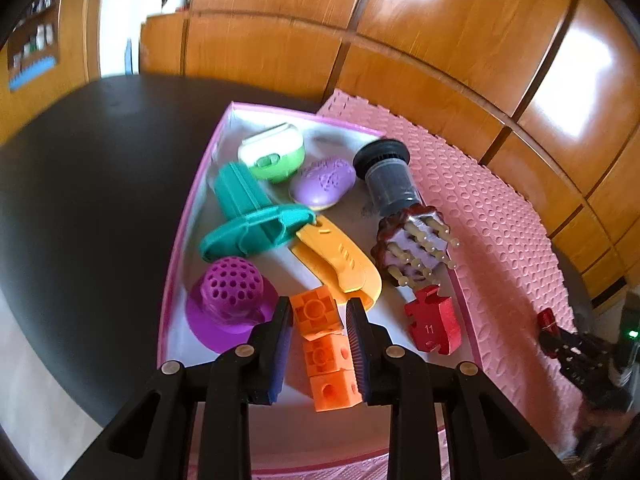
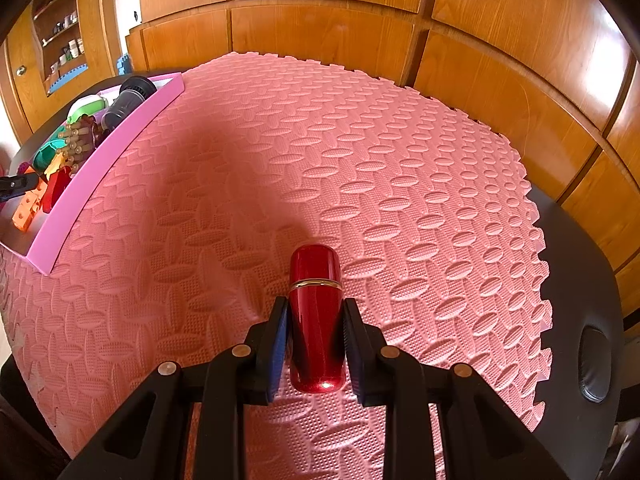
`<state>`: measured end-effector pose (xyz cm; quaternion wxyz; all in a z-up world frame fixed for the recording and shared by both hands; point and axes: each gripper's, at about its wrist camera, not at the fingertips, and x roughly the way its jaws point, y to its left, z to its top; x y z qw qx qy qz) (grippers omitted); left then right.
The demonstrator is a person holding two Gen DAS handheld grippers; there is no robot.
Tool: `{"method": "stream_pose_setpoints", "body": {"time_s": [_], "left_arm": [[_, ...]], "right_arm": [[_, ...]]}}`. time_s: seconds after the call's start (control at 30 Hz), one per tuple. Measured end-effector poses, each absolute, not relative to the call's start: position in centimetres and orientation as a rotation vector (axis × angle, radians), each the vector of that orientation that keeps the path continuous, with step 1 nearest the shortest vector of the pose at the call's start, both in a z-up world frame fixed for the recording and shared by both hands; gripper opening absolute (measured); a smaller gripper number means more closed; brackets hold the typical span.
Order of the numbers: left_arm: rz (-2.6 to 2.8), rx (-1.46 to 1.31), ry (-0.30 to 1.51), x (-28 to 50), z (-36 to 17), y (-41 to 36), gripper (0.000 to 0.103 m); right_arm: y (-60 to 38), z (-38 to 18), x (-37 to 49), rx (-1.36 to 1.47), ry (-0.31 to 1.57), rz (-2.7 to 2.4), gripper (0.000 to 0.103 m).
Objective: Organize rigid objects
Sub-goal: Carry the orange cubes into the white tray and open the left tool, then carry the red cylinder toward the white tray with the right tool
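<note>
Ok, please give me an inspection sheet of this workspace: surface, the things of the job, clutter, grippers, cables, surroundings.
Surface: dark table with a pink foam mat on it.
Job's things: pink-rimmed box on the mat's edge, holding a green-white case, purple oval, teal piece, purple perforated dome, yellow piece, dark cylinder, bristle brush, red puzzle piece.
Clutter: nothing seen loose on the mat.
Grippers: left gripper shut on the orange cube chain, over the box; right gripper shut on the red capsule, over the mat.
Cables: nothing seen.
Surroundings: wooden cabinet panels, shelves at the left.
</note>
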<state>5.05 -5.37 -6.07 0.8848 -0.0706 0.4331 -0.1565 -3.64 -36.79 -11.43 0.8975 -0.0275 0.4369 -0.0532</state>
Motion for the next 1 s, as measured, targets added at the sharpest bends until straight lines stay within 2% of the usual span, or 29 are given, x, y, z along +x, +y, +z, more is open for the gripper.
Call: {"method": "stream_pose_setpoints", "body": {"time_s": [0.27,1.0], "left_arm": [[-0.261,-0.064,0.803,3.3,-4.4,-5.0,0.035],[-0.243,-0.039,0.723,1.0,-2.1,-4.3,0.035]], "right_arm": [[-36.7,-11.4,-3.5,-0.066,0.903,-0.114,0.026],[-36.8,-11.1,-3.2,0.083,0.941,-0.217,0.025]]}}
